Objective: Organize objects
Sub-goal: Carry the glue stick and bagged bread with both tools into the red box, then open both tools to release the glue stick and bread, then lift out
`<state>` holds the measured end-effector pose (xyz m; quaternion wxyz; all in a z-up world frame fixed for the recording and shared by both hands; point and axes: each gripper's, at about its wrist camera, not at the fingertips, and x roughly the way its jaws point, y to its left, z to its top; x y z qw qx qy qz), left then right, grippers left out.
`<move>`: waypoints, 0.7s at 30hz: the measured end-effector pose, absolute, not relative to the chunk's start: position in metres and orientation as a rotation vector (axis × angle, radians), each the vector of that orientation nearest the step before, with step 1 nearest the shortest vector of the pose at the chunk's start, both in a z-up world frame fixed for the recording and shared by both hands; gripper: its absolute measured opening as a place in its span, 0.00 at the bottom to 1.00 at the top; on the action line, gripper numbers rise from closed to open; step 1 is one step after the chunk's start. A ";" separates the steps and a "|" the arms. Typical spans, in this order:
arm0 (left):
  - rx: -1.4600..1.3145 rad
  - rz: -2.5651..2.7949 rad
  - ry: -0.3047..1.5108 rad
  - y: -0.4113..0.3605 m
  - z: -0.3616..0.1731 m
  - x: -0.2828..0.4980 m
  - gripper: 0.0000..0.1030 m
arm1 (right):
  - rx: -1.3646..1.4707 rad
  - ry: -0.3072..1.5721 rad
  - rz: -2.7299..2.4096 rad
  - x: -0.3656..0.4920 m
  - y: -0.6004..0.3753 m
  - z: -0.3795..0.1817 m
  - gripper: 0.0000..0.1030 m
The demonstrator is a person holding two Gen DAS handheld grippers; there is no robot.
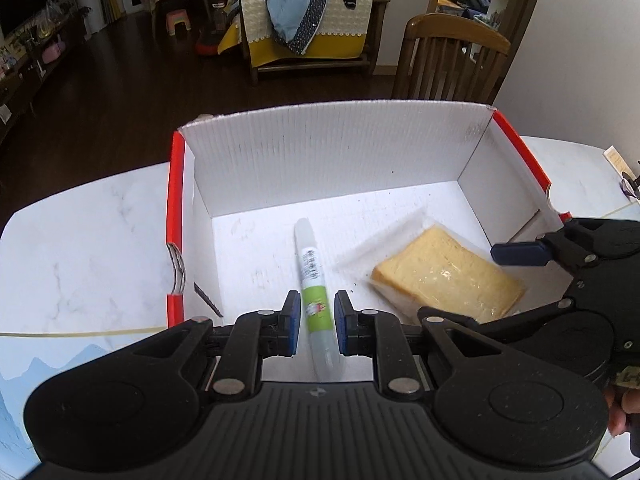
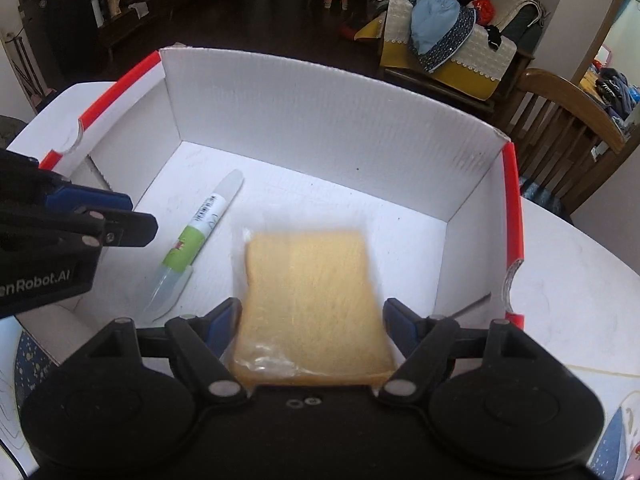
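Note:
A white cardboard box (image 1: pixel 328 152) with red rims stands open on a marble table (image 1: pixel 80 248). My left gripper (image 1: pixel 317 300) is shut on a tube (image 1: pixel 310 264) with a green label and a white cap. It holds the tube low inside the box, cap toward the back wall. My right gripper (image 2: pixel 313 304) is shut on a wrapped slice of bread (image 2: pixel 308 272), with a pad against each side, also low in the box. From the right wrist, the tube (image 2: pixel 200 220) shows just past the left gripper (image 2: pixel 140 220). From the left wrist, the right gripper (image 1: pixel 458 282) straddles the bread (image 1: pixel 448 276).
The box (image 2: pixel 320 120) has tall back and side walls and a low front. The table (image 2: pixel 580 272) spreads on both sides of it. A wooden chair (image 1: pixel 448 60) stands behind the box at the right. A hand (image 1: pixel 620 412) shows at the right edge.

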<state>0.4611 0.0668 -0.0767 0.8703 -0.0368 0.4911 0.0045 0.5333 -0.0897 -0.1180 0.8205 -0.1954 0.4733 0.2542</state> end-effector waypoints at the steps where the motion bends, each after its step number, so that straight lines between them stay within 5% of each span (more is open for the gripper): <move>1: -0.078 0.008 1.027 0.067 -0.077 0.460 0.16 | -0.417 0.999 0.544 0.532 -0.090 -0.116 0.77; 21: -0.111 -0.016 0.933 0.059 -0.027 0.411 0.16 | -0.304 0.855 0.616 0.485 -0.138 -0.039 0.77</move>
